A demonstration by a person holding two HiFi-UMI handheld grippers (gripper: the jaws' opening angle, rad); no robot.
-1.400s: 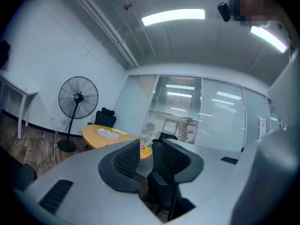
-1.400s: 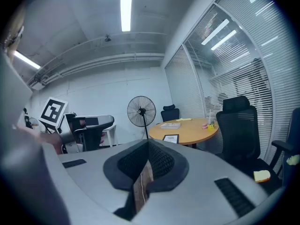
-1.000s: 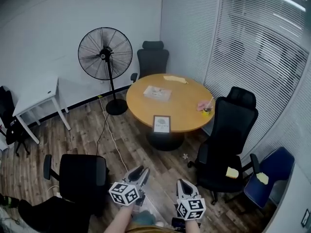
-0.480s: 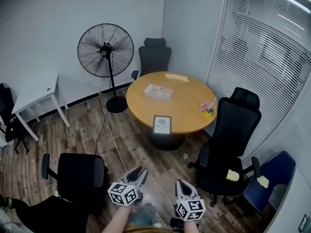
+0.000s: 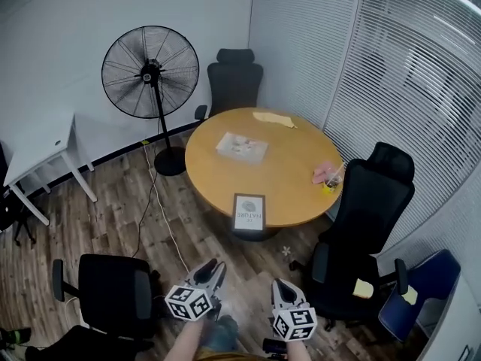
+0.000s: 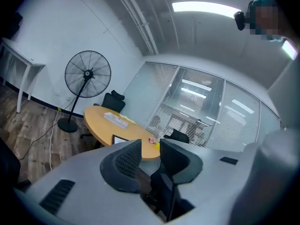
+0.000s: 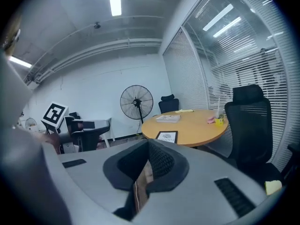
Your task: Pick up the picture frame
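The picture frame (image 5: 249, 212), dark-edged with a white print, stands near the front edge of the round wooden table (image 5: 293, 164). Both grippers are held low over the wood floor, well short of the table. In the head view my left gripper (image 5: 213, 266) is at the bottom left of centre and my right gripper (image 5: 279, 284) beside it. The left gripper (image 6: 149, 145) has its jaws apart with nothing between them, and its left finger hides part of the frame (image 6: 119, 138). The right gripper (image 7: 149, 144) has its tips together and holds nothing; the frame (image 7: 167, 136) shows just above it.
A black office chair (image 5: 370, 201) stands at the table's right, another (image 5: 234, 77) behind it, a third (image 5: 113, 292) by my left. A pedestal fan (image 5: 150, 62) with a floor cable stands left of the table. A booklet (image 5: 242, 147), yellow paper (image 5: 272, 119) and a cup (image 5: 329, 177) lie on the table.
The whole view has advanced toward the table: the table and frame look larger and nearer. Both grippers keep their places at the bottom of the view, with jaws unchanged.
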